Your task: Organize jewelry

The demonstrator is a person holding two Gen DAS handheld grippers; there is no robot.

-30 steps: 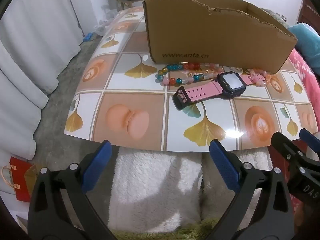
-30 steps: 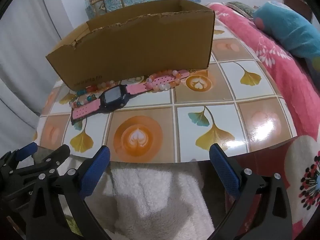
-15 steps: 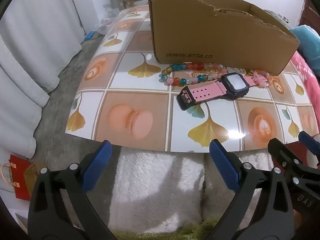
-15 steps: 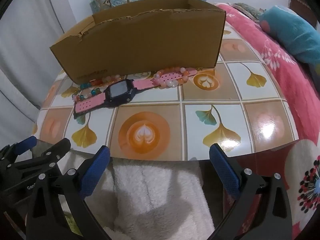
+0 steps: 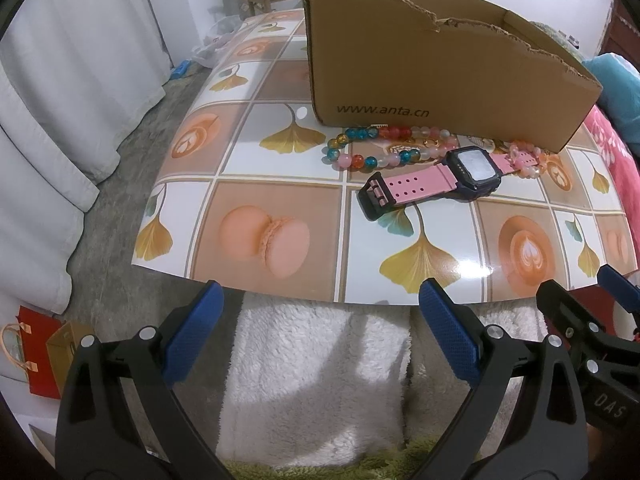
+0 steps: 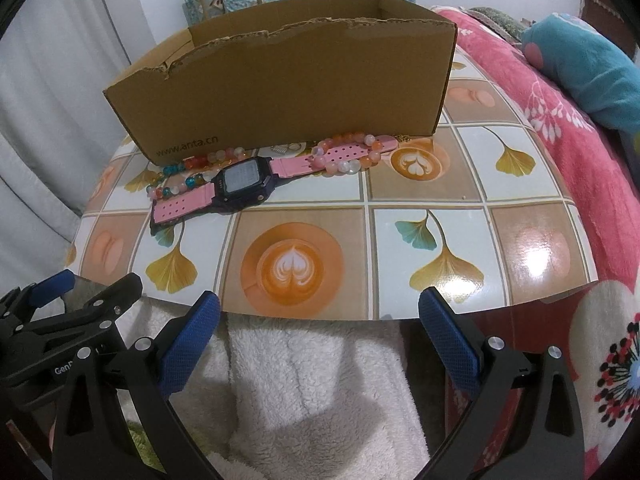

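Nearest the cameras, the left gripper (image 5: 320, 320) and right gripper (image 6: 320, 320) both hang with jaws spread wide and empty over white fleece (image 5: 316, 376), short of the tiled tabletop's (image 5: 280, 184) front edge. Farther on, well apart from both, a pink-strapped watch (image 5: 436, 180) lies flat, its far strap threaded through a pale bead bracelet (image 6: 344, 160). A multicoloured bead bracelet (image 5: 360, 148) lies just behind the watch, against an open cardboard box (image 5: 440, 80).
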